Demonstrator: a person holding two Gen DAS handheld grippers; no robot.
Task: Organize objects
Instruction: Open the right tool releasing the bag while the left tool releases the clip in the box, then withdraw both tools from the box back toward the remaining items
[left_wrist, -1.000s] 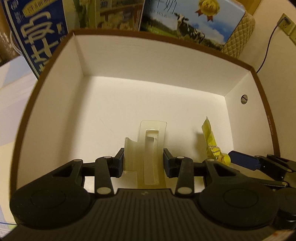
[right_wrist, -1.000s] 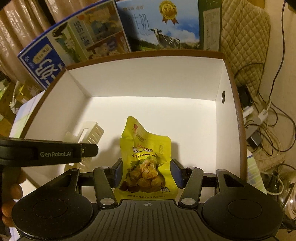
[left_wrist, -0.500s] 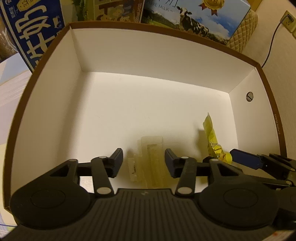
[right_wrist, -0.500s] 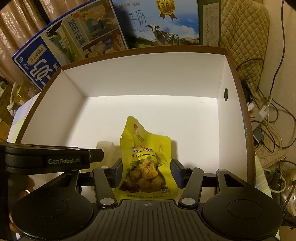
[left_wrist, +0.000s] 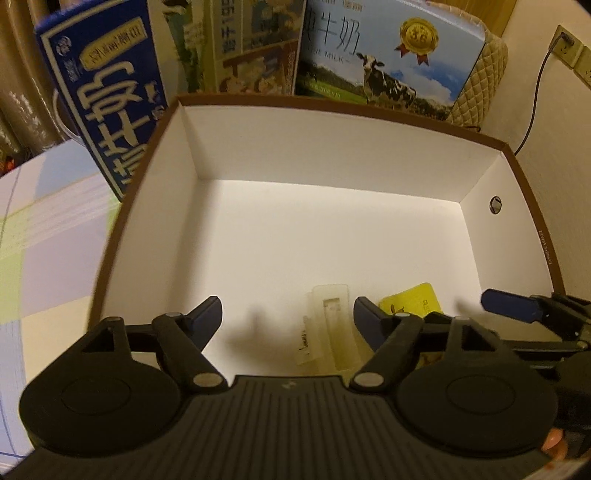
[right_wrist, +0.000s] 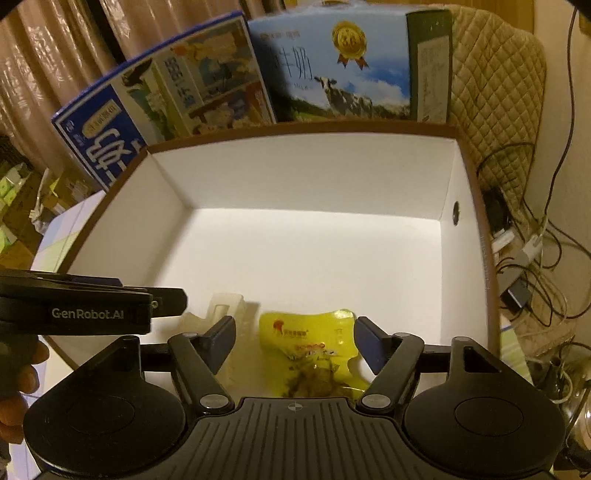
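Desk (left_wrist: 44, 236): pale checked surface, seen to the left of the box.
Box (left_wrist: 332, 243): large open box, white inside with a brown rim, filling most of both views; a small round hole sits in its right wall.
Cartons (right_wrist: 340, 74): printed milk cartons stand just behind the far wall, one showing a cow and a gold medal, a blue one (left_wrist: 107, 103) at the far left corner.
Cushion (right_wrist: 495, 96): quilted beige fabric at the far right, with cables hanging beside it.
Left hand-held gripper (left_wrist: 288, 317): over the near edge of the box, jaws spread wide, holding nothing.
Right hand-held gripper (right_wrist: 295, 332): beside it on the right, jaws also wide apart and empty.
Pouch (right_wrist: 314, 347): yellow snack pouch lying flat on the box floor, near the front edge, between the right gripper's fingers but not touched by them.
Holder (left_wrist: 332, 328): clear plastic piece lying flat on the box floor just left of the pouch, close to the left gripper's right finger; whether they touch cannot be told.
Hand (right_wrist: 18, 384): fingers of the person wrapped around the left gripper's handle, at the left edge of the right wrist view.
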